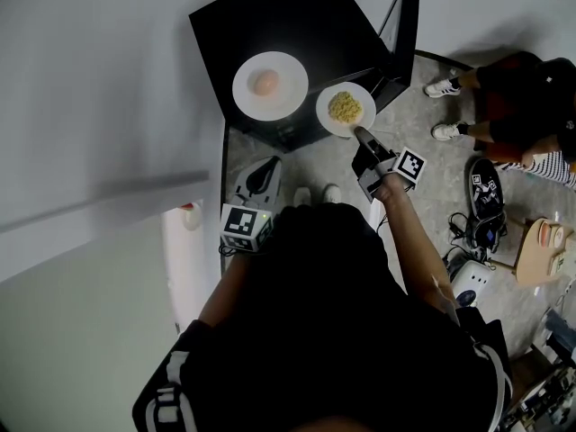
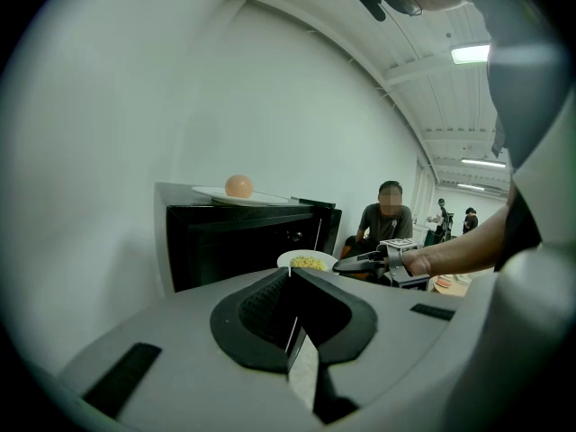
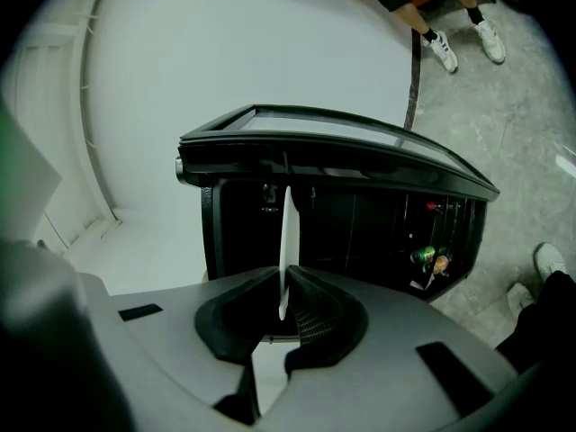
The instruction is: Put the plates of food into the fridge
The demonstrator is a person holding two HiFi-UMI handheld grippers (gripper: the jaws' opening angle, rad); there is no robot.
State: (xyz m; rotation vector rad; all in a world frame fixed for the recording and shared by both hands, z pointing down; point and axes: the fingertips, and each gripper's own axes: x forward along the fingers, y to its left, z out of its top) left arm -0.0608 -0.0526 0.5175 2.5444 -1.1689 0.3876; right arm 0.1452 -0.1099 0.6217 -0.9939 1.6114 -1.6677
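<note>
A black mini fridge (image 1: pixel 297 25) stands against the wall with its door (image 1: pixel 401 27) swung open. On its top rests a white plate (image 1: pixel 270 84) with a round pinkish piece of food. My right gripper (image 1: pixel 360 136) is shut on the rim of a second white plate (image 1: pixel 346 108) of yellow food and holds it in the air in front of the open fridge. In the right gripper view this plate (image 3: pixel 287 232) shows edge-on between the jaws, before the dark interior (image 3: pixel 360 232). My left gripper (image 1: pixel 266 165) hangs lower left, shut and empty (image 2: pixel 290 282).
Cans (image 3: pixel 430 259) sit in the door shelf. A seated person (image 1: pixel 513 97) with white shoes is to the right of the fridge. A wooden stool (image 1: pixel 540 248) and gear lie at the right. A white wall (image 1: pixel 99 106) runs along the left.
</note>
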